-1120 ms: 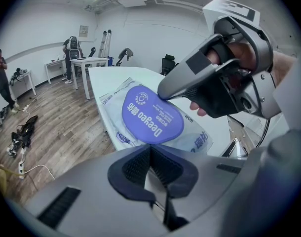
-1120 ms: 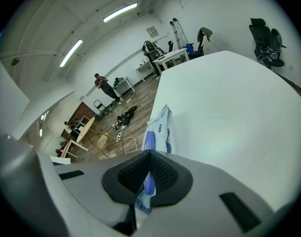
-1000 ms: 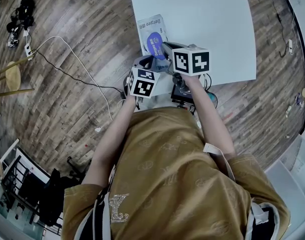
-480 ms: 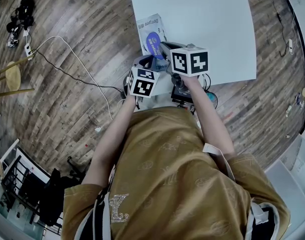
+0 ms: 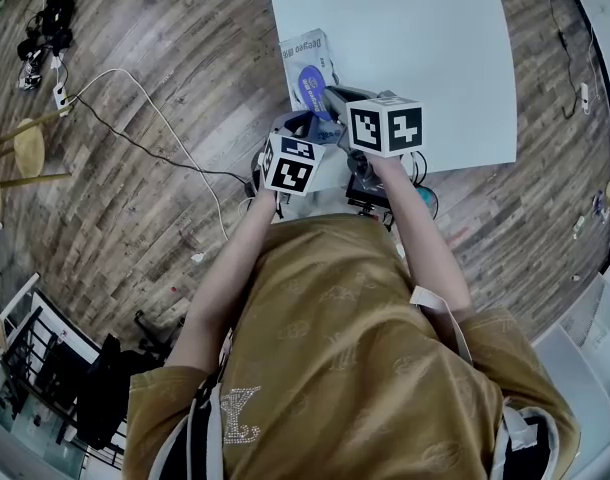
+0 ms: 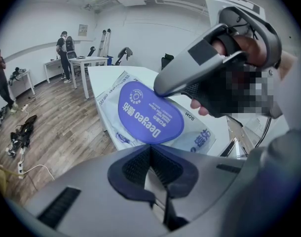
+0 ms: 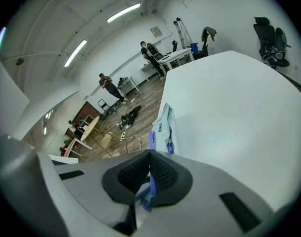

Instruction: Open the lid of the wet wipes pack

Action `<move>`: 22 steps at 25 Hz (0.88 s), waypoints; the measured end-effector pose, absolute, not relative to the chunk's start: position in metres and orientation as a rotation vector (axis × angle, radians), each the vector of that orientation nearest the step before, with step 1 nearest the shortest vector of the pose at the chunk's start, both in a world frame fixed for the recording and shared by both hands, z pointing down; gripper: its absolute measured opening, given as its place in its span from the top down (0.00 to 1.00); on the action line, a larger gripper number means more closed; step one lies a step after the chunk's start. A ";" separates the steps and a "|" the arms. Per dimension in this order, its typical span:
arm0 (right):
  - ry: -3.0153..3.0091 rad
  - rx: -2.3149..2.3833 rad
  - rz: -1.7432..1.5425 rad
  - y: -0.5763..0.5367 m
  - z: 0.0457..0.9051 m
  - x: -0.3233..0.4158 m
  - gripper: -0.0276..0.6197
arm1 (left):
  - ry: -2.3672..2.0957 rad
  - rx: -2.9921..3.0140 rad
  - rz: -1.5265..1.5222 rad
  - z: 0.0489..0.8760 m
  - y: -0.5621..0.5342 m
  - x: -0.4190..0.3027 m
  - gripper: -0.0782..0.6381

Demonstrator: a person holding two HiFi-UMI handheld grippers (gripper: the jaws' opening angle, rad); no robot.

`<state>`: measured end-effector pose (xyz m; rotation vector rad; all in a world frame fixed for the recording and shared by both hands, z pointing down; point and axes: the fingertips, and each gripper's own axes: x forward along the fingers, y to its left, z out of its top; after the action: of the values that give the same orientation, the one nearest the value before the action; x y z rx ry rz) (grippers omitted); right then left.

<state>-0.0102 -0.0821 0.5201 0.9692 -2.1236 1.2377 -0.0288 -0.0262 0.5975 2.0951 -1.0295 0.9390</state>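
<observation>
- Your right gripper [image 7: 150, 154] had its jaws pinched shut on the blue lid [image 7: 151, 138] of the wet wipes pack [image 5: 307, 68]. In the right gripper view the flap stood on edge between the pads and ran out past the tips toward 12 o'clock.
- Your left gripper [image 6: 150, 149] was closed too, pads meeting, with a pale strip caught between them that looked like the near edge of the pack.
- From the left gripper view the lid faced the camera at 12 o'clock. The right gripper's grey finger came in from 2 o'clock and sat on the lid's upper right edge.
- In the head view the pack lay on the white table [image 5: 405, 48], right at the table's 9 o'clock edge near the corner closest to you.
- The pack sat at 12 o'clock from the left gripper's marker cube [image 5: 292, 163]. The right gripper's marker cube [image 5: 385, 126] was close by at about 2 o'clock from the left one.
- Off the table at 9 o'clock, a white cable [image 5: 145, 108] trailed across the wood floor [image 5: 185, 28].
- Way back in the room, the right gripper view caught two people [image 7: 108, 88] standing near other tables.
</observation>
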 end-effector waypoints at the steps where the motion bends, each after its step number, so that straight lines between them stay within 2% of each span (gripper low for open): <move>1: -2.124 0.966 1.235 -0.082 0.520 -0.011 0.94 | -1.030 2.094 0.939 0.598 -0.026 -0.030 0.88; 22: -2.118 0.967 1.223 -0.083 0.522 -0.009 0.95 | -1.034 2.108 0.948 0.598 -0.027 -0.028 0.88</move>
<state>-0.0089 -0.0833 0.5220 0.9672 -2.1175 1.2230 -0.0283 -0.0266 0.5979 2.1076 -1.0338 0.9477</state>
